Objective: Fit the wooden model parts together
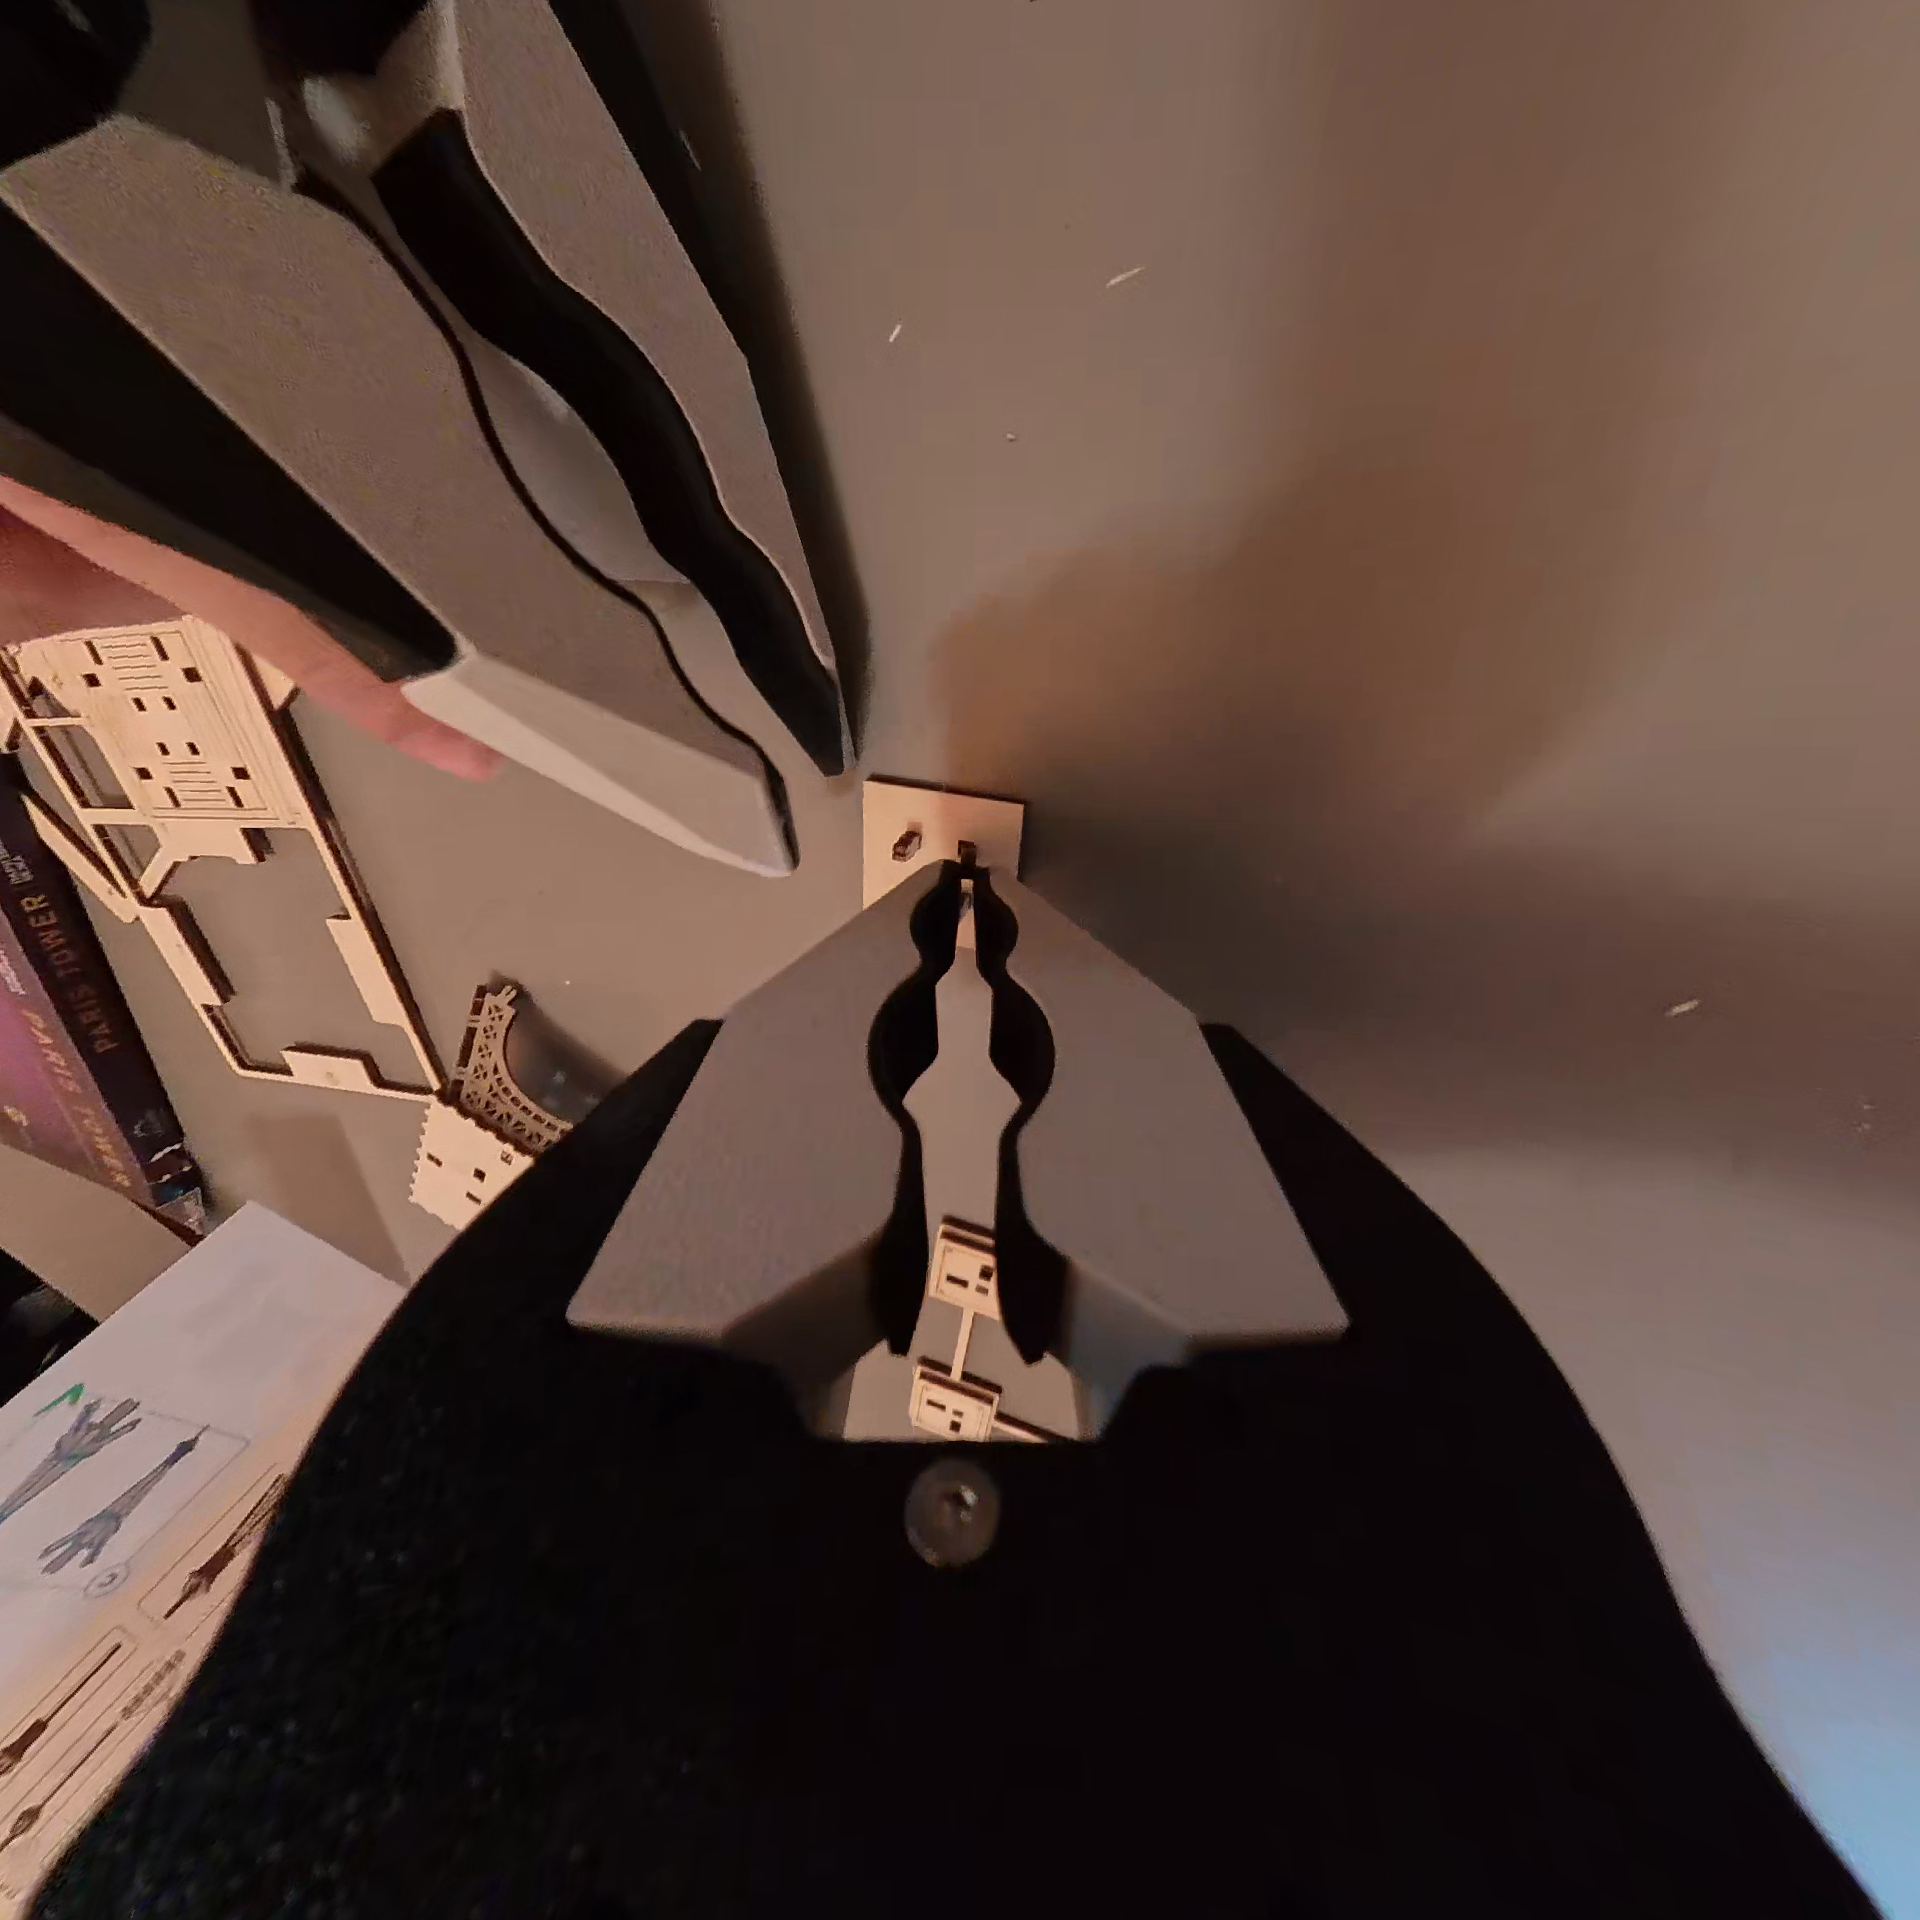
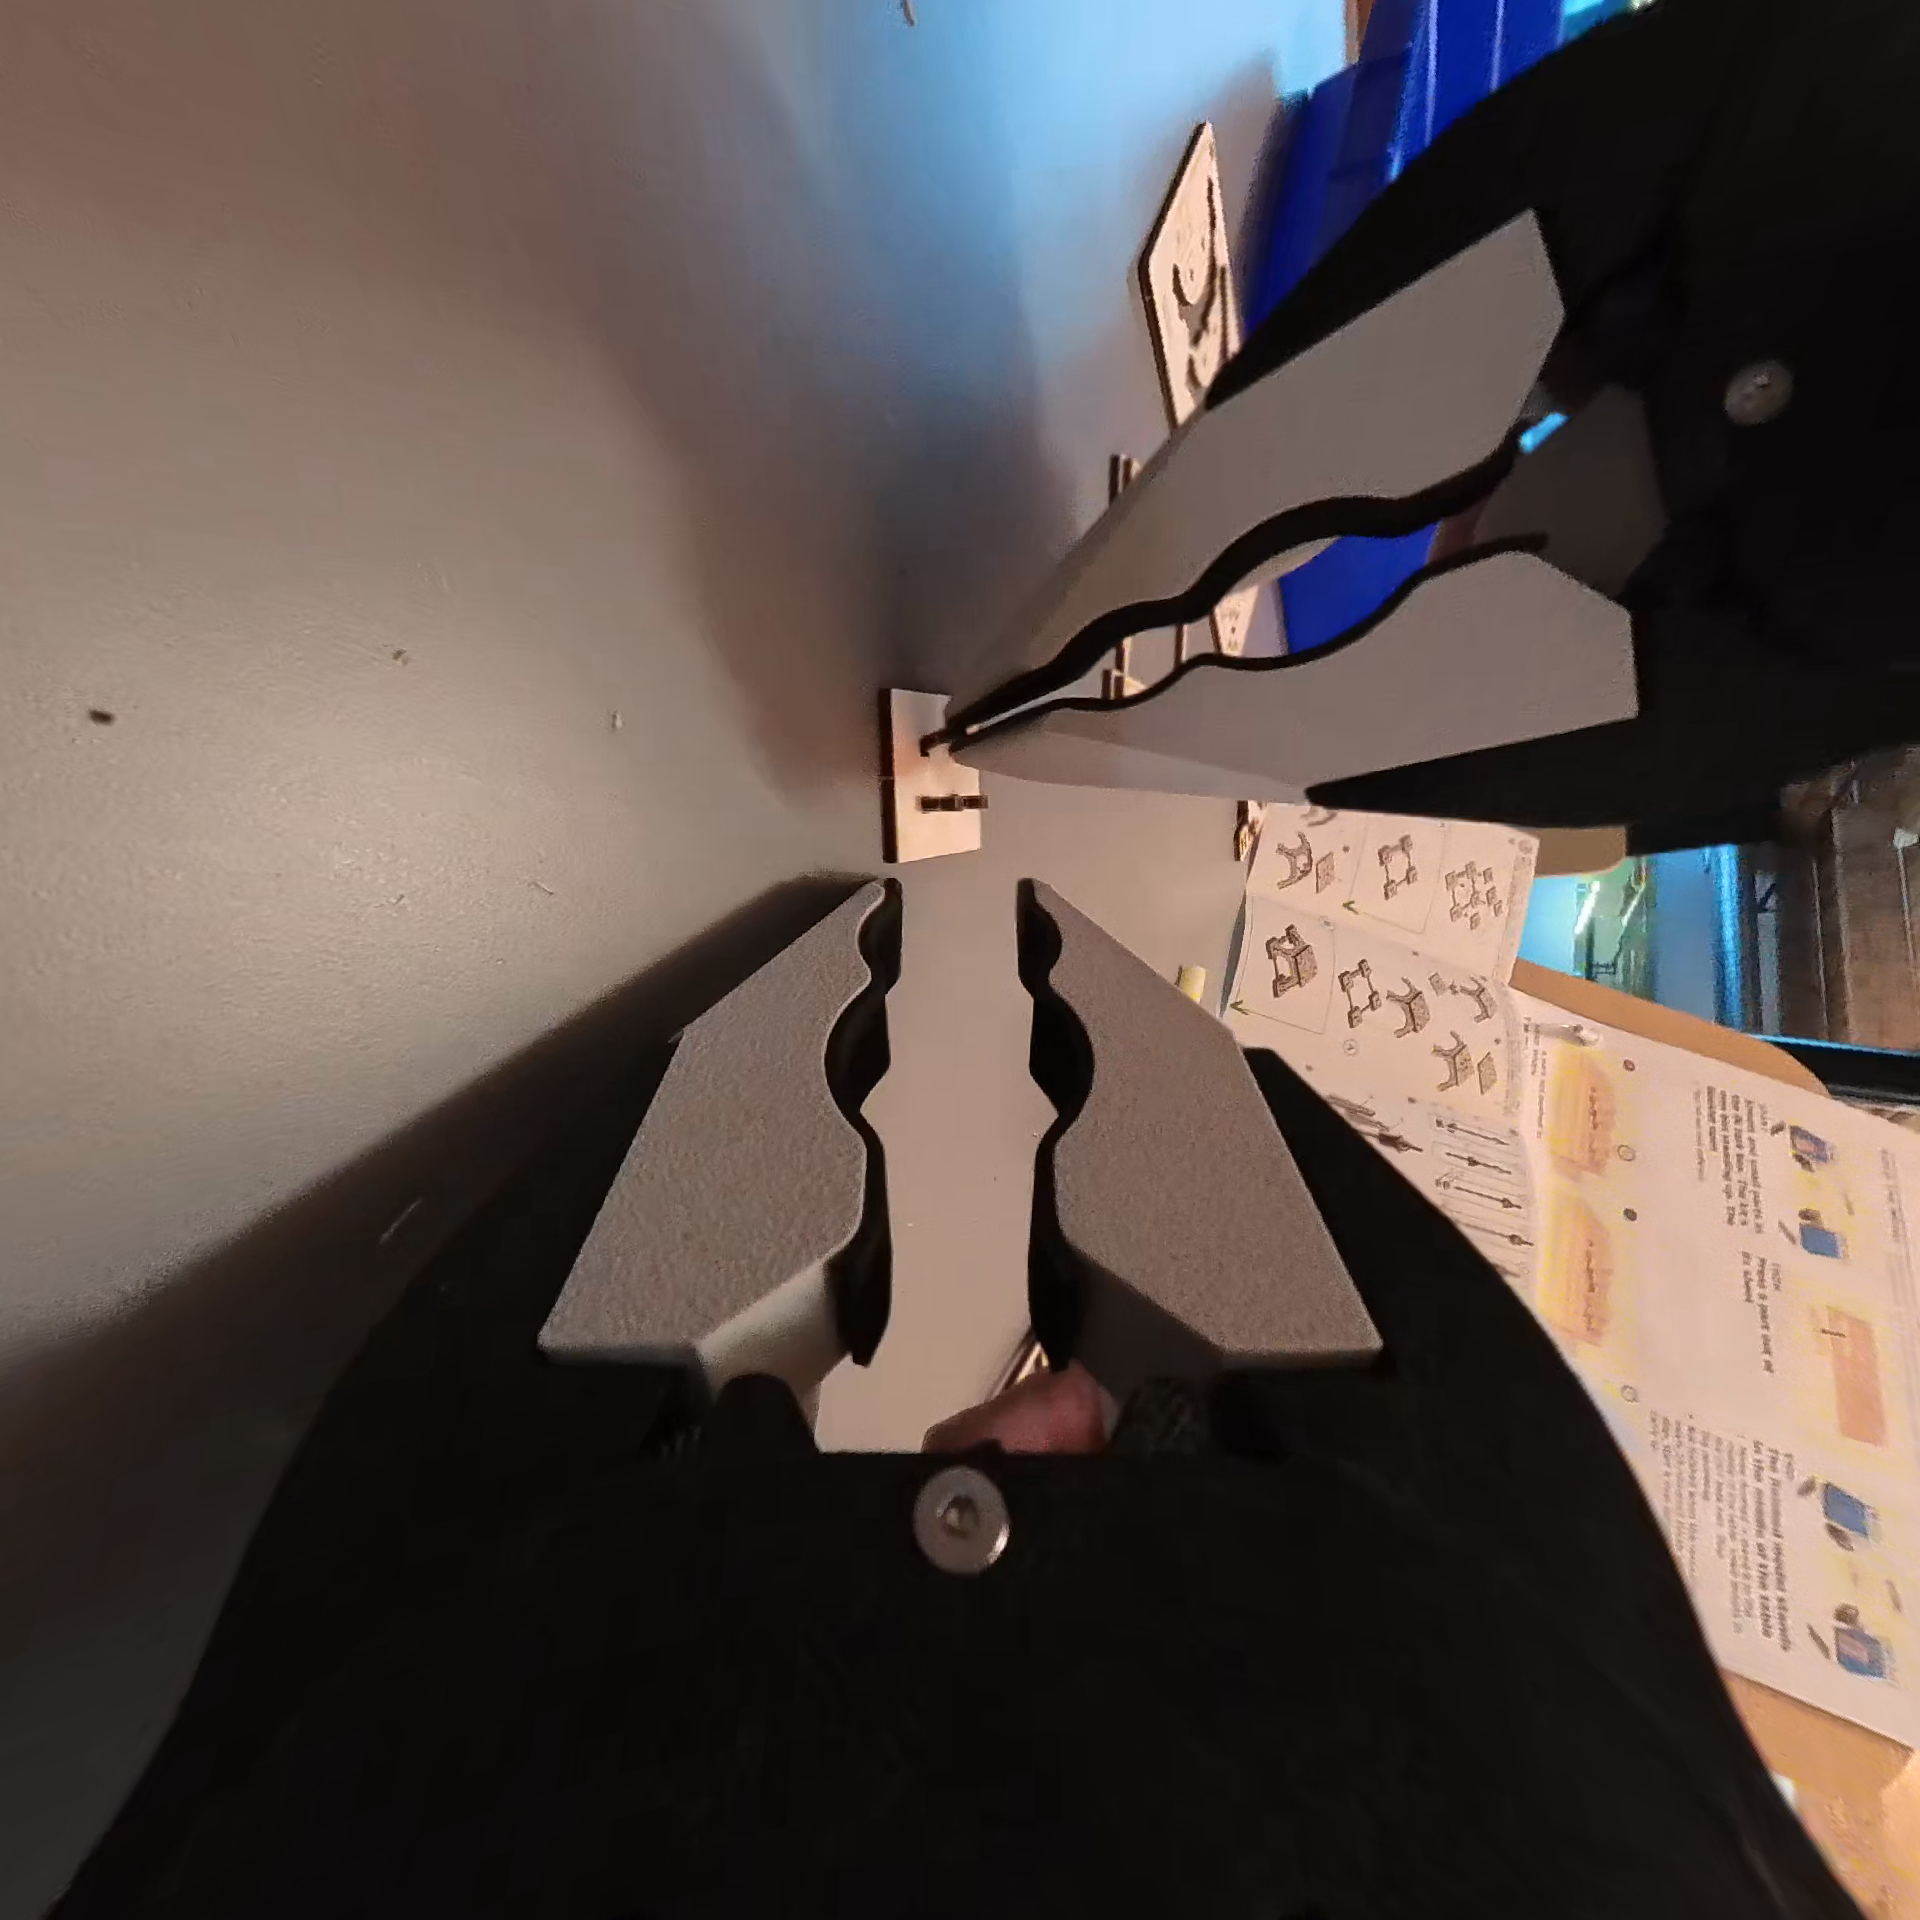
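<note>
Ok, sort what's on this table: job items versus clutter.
Job:
- small wooden plate with slots
- tiny dark peg, pinched by the left tool
- right tool, open beside the plate

Lying about:
- cut-out wooden sheet
- instruction sheets
- box

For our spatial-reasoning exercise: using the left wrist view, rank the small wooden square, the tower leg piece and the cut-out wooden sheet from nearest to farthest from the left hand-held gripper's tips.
1. Small wooden square: right at the left hand-held gripper tips, ahead.
2. Tower leg piece: lower left, on the table.
3. Cut-out wooden sheet: far left, beyond the leg piece.
</note>
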